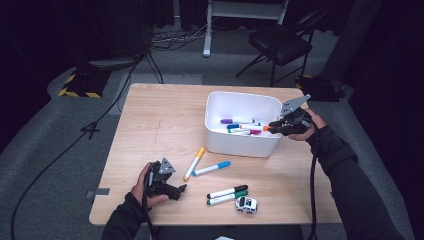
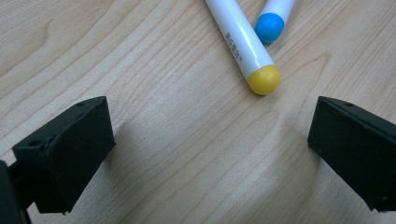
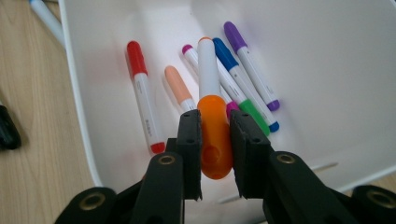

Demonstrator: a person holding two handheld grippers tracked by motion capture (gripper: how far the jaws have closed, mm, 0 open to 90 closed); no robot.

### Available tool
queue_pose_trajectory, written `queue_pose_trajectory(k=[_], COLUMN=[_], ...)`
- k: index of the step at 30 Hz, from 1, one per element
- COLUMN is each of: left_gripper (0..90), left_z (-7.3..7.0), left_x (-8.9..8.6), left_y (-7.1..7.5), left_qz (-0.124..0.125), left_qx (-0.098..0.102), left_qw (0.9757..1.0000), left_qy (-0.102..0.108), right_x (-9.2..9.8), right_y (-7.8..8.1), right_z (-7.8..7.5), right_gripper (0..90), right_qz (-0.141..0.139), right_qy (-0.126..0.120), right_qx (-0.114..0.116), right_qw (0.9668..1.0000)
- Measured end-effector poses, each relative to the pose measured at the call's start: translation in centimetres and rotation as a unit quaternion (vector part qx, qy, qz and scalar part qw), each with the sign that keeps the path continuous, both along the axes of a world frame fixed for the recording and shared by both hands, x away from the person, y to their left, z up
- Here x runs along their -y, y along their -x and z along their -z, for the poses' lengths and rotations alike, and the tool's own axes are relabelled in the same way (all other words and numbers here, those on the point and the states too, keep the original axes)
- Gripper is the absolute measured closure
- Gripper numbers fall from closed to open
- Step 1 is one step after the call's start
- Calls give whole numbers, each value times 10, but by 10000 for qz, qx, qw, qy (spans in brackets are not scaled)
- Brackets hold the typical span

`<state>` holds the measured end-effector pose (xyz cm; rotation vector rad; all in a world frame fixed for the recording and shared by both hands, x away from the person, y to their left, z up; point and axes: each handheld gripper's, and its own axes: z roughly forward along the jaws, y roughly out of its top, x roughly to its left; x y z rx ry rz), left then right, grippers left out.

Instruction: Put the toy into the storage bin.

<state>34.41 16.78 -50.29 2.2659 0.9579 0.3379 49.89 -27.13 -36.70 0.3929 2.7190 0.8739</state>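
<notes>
Wooden table [image 1: 160, 125]; right gripper [image 3: 215, 135] hides orange marker's [image 3: 214, 135] cap sides.

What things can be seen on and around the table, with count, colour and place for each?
Table: one, light wood, centre.
Bin: one, white, right half of the table.
Markers in the bin: six lying there: red, peach, pink, blue, green, purple.
Orange marker: one, clamped by its cap above the bin.
Loose markers: four on the table: yellow, blue, black, green.
Toy car: one, white, near the front edge.
Chair: one, black, behind the table.
Left gripper: black, jaws wide apart, just above the table near the yellow marker.
Right gripper: black, shut on the orange marker.
</notes>
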Motion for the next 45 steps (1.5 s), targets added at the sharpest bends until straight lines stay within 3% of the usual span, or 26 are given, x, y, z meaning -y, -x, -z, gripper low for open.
queue_pose_trajectory(k=[1,6,12,16,29,34,40,45], left_gripper=[6,6,6,6,6,6,6,6], left_z=[0,0,0,0,0,0,0,0], left_x=[0,0,0,0,0,0,0,0], left_y=[0,0,0,0,0,0,0,0], left_qz=[9,2,0,1,0,1,-9,-20], left_qx=[11,0,0,0,0,0,0,3], left_qw=[10000,10000,10000,10000,10000,10000,10000,10000], left_qy=[1,-1,0,-1,-1,-1,-3,-13], right_x=[0,5,3,6,17,22,30,32], right_y=[0,1,2,2,11,23,42,62], right_z=[0,1,0,-1,-7,-12,-17,-17], right_gripper=[753,753,752,739,623,568,547,533], right_qz=[26,73,64,121,339,252,117,-28], right_qy=[81,-32,29,-118,-781,-1174,-1724,-1855], right_qx=[56,-94,-3,-47,163,307,441,626], right_qw=[9999,9999,10000,9998,9962,9923,9840,9806])
